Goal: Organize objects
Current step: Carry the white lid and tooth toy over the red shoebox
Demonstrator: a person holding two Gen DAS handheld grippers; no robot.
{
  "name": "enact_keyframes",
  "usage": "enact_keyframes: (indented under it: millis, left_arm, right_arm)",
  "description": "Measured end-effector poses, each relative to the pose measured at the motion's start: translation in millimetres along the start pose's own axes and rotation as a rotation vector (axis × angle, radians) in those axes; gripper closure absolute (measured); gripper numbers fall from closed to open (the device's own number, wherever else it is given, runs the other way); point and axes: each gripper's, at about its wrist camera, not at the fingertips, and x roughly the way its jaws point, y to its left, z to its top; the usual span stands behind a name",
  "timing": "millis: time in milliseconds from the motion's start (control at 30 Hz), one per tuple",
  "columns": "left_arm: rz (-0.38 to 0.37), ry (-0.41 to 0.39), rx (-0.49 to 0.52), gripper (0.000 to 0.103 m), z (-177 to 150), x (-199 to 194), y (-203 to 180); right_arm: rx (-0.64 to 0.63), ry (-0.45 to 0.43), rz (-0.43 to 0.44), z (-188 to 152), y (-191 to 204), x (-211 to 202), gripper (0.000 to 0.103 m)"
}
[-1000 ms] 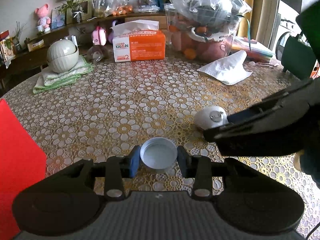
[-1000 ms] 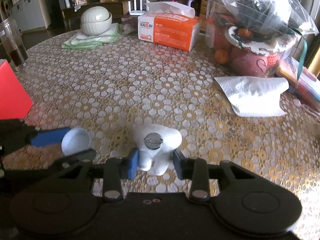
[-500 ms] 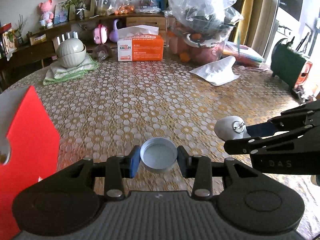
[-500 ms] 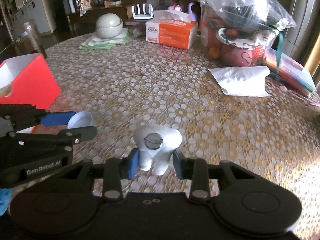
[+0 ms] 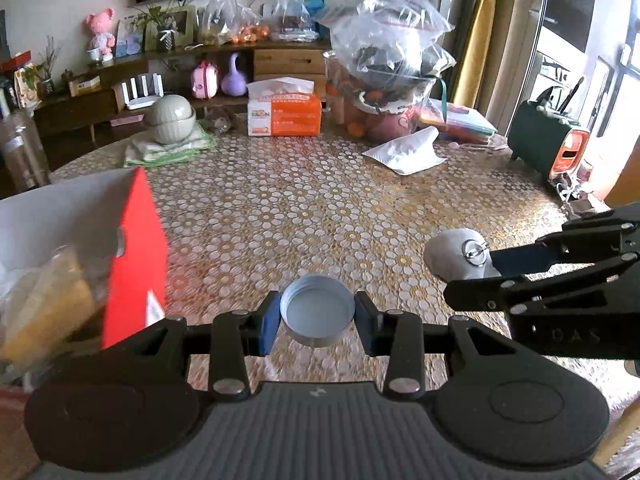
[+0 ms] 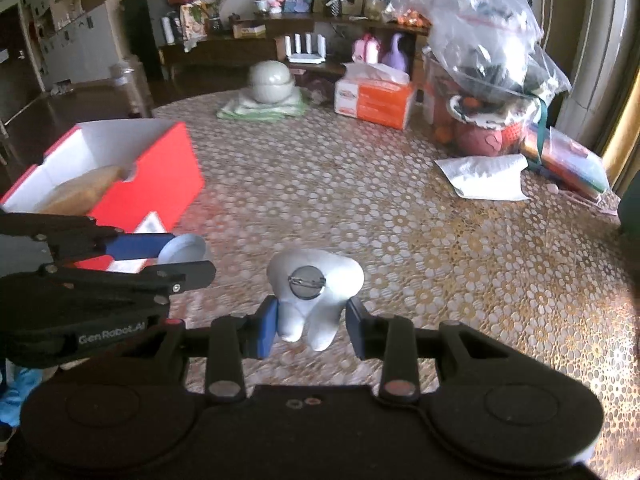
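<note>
Left gripper [image 5: 317, 317] clamps one shallow round silver metal lid [image 5: 318, 316], hollow up; right gripper [image 6: 312, 322] clamps one white tooth-shaped plush [image 6: 314, 292] with round metal pin-back.

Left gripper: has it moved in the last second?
Yes. The left gripper, shut on the metal lid, has risen: the red box top now shows, and the tissue box looks farther.

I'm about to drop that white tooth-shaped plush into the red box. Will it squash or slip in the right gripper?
The tooth plush looks soft, so it probably squashes somewhat between the right gripper's pads. It seems light, and its matte surface should resist slipping. The metal pin on it might snag.
</note>
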Motion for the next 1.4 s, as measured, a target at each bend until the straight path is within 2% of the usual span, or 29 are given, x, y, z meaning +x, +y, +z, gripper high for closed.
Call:
enact_keyframes:
  millis: [267, 567, 1067, 1400]
  left_arm:
    - [0.016, -0.032, -0.014, 0.065, -14.4, -48.1, 19.1]
    - [0.031, -0.067, -0.037, 0.065, -27.9, -86.5, 51.9]
    - [0.135, -0.126, -0.117, 0.065, -38.8, -135.1, 138.9]
    - [0.211, -0.112, -0.138, 0.065, -38.8, -139.9, 193.7]
  right_arm:
    - [-0.028, -0.029, 0.019, -6.1, 38.5, -33.2, 0.068]
    - [-0.080, -0.044, 0.040, -4.0, 87.6, -45.6, 0.068]
    - [-0.190, -0.080, 0.111, 22.3, 180.4, -32.9, 0.067]
    - [-0.241, -0.078, 0.149, 50.2, 221.6, -8.2, 0.067]
